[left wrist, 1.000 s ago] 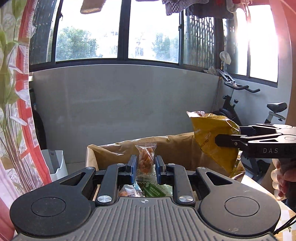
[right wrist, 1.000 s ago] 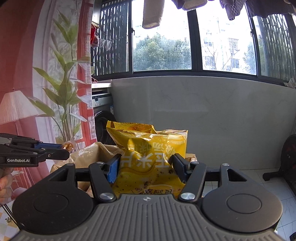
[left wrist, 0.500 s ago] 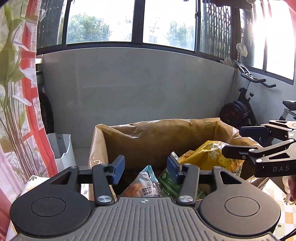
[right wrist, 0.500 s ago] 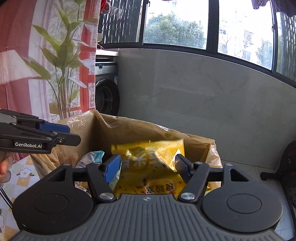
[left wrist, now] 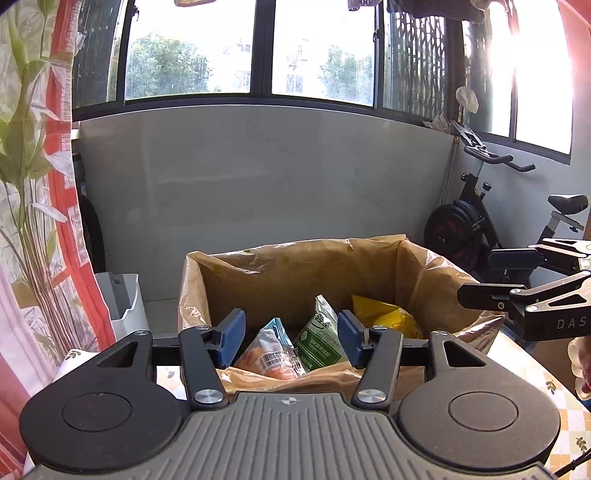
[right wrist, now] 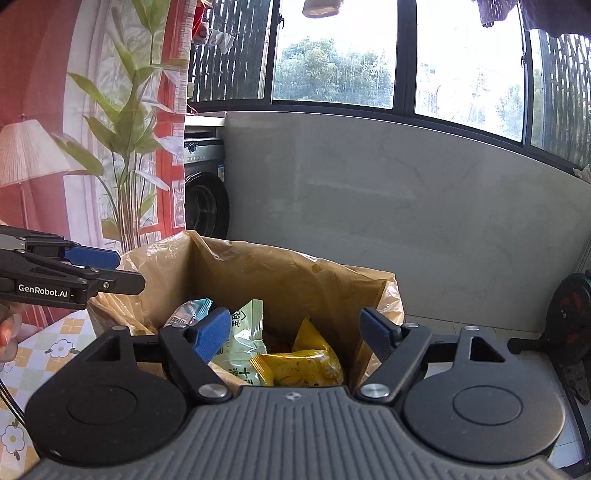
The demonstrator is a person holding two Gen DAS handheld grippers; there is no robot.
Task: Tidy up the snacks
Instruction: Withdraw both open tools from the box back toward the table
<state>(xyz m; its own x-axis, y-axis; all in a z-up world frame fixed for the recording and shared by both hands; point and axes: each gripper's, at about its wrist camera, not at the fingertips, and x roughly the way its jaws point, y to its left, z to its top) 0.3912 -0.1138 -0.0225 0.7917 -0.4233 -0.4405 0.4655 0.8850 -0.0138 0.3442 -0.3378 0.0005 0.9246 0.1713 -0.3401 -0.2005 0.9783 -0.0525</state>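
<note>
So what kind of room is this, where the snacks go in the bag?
Probably an enclosed balcony or laundry nook in a home: a washing machine stands in the corner, an exercise bike is parked by the windows, and clothes hang overhead.

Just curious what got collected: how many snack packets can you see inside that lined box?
3: an orange packet at the left, a green-and-white packet in the middle, a yellow bag at the right. More may lie hidden underneath.
</note>
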